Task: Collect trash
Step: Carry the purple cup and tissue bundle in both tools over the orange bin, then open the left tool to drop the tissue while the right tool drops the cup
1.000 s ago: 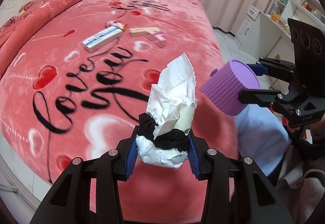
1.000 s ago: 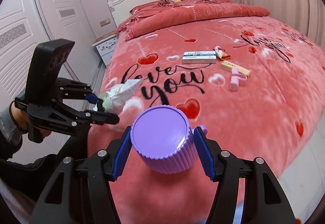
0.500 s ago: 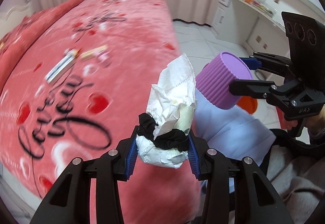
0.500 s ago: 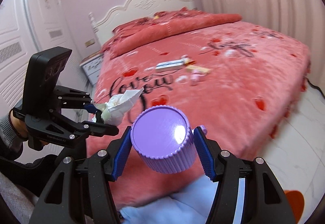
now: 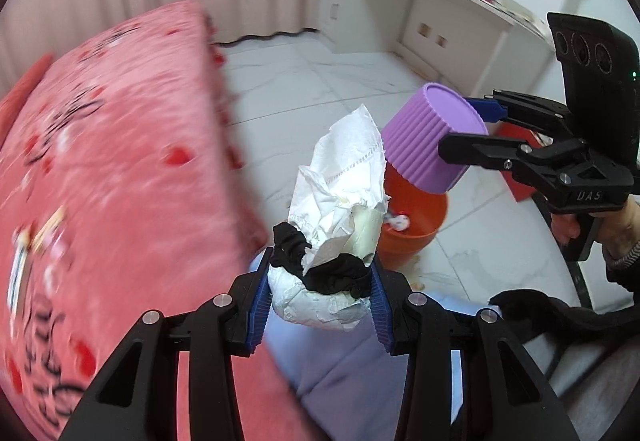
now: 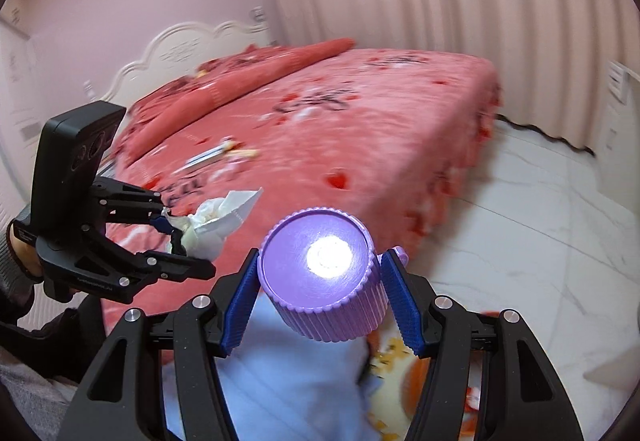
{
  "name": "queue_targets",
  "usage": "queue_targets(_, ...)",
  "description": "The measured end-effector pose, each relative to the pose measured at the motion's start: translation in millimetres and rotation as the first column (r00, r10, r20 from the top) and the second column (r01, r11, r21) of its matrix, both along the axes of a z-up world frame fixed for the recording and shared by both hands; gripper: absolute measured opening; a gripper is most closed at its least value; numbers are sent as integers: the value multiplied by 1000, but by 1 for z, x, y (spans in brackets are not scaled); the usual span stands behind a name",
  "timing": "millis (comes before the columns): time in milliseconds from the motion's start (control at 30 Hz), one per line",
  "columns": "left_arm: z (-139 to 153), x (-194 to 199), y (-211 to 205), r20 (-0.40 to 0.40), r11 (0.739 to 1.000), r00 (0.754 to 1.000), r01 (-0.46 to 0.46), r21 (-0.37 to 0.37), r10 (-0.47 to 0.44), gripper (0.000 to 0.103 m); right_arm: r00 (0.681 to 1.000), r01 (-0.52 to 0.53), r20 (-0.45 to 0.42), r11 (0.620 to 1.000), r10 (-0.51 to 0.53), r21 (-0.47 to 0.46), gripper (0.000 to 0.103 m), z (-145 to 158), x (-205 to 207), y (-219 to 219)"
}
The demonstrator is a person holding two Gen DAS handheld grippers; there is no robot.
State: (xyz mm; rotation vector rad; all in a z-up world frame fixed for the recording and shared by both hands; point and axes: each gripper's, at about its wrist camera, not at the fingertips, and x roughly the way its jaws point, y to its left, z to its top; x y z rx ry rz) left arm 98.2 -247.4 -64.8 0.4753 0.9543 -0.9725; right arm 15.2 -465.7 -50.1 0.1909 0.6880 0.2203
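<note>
While the left gripper (image 5: pixel 320 305) stood clamped on a crumpled tissue wad (image 5: pixel 340 209) tangled with a black hair scrunchie (image 5: pixel 324 269), the orange trash bin (image 5: pixel 412 221) sat on the floor just beyond. A loose tissue flap could have caught a pad on release, I thought.

From the right wrist, the right gripper (image 6: pixel 320 301) gripped a ribbed purple cap (image 6: pixel 324 273) near the pink bed (image 6: pixel 360 129); the bin showed only as a blur below, so the cap might have missed.
</note>
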Motion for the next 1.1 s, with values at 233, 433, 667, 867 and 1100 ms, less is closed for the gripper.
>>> queue_targets(233, -20, 7, -79, -30, 989, 989, 144, 22, -143, 44, 983, 177, -53, 984, -177, 2, 60, -24, -23, -80)
queue_targets(433, -44, 2, -140, -80, 971, 969, 238, 27, -235, 44, 956, 278, -104, 961, -276, 10, 60, -51, -34, -124)
queue_targets(667, -77, 5, -186, -140, 958, 951, 283, 44, -275, 45, 927, 351, -153, 936, -343, 26, 60, -80, -41, -164)
queue_targets(867, -95, 11, -209, -162, 952, 946, 295, 83, -279, 47, 913, 379, -177, 925, -368, 34, 60, -94, -44, -182)
queue_targets(1100, -100, 9, -214, -170, 947, 942, 307, 94, -289, 64, 913, 373, -195, 927, -359, 40, 60, -101, -34, -177)
